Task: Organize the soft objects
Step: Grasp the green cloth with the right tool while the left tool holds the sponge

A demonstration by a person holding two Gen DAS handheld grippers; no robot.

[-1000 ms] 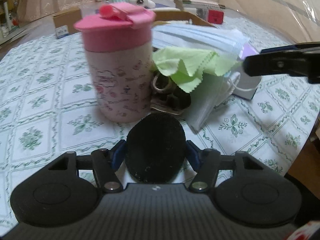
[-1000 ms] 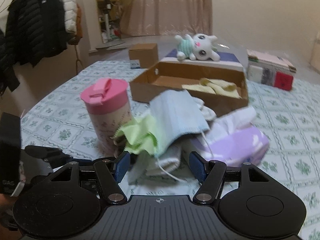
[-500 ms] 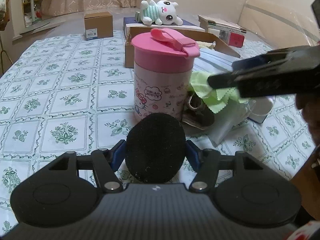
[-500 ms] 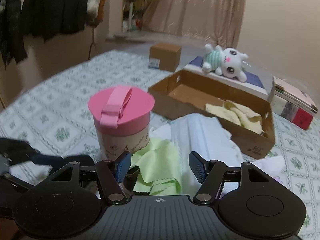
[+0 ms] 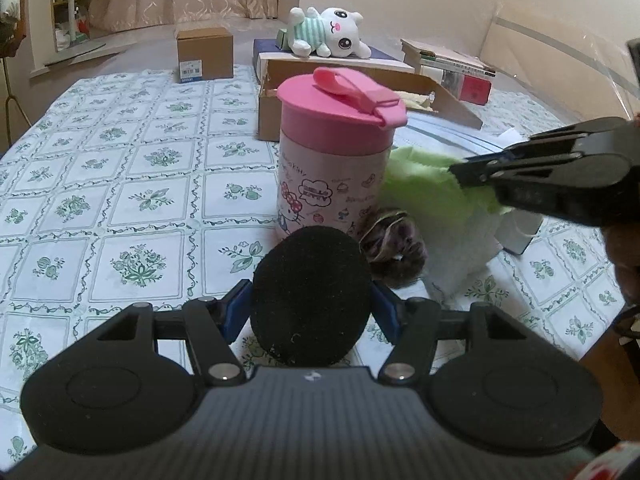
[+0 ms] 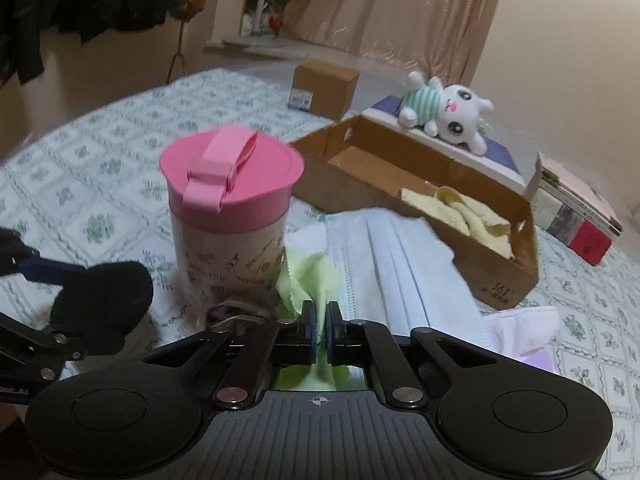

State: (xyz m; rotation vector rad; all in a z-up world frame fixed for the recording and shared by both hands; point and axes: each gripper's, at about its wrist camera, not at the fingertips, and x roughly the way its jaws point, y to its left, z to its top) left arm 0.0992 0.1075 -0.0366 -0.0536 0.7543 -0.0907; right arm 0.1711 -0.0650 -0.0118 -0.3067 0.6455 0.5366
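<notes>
My left gripper (image 5: pixel 311 300) is shut on a black foam pad (image 5: pixel 310 294), also seen at the left of the right wrist view (image 6: pixel 102 298). My right gripper (image 6: pixel 319 320) is shut on a light green cloth (image 6: pixel 310 276); in the left wrist view its black jaws (image 5: pixel 520 168) pinch that cloth (image 5: pixel 424 188). The cloth lies on a pile with blue face masks (image 6: pixel 396 264), just right of a pink-lidded cup (image 5: pixel 336 160). An open cardboard box (image 6: pixel 400 176) behind holds a yellow cloth (image 6: pixel 468 212).
A white plush bunny (image 6: pixel 448 114) lies on a flat box at the back. A small brown carton (image 5: pixel 205 52) and stacked books (image 6: pixel 576 216) stand on the flowered tablecloth (image 5: pixel 120 200). A dark scrunchie (image 5: pixel 394 248) and a purple-and-white cloth (image 6: pixel 524 332) lie by the pile.
My right gripper has closed from open onto the green cloth. My left gripper, still holding the black pad, has drawn back slightly from the cup.
</notes>
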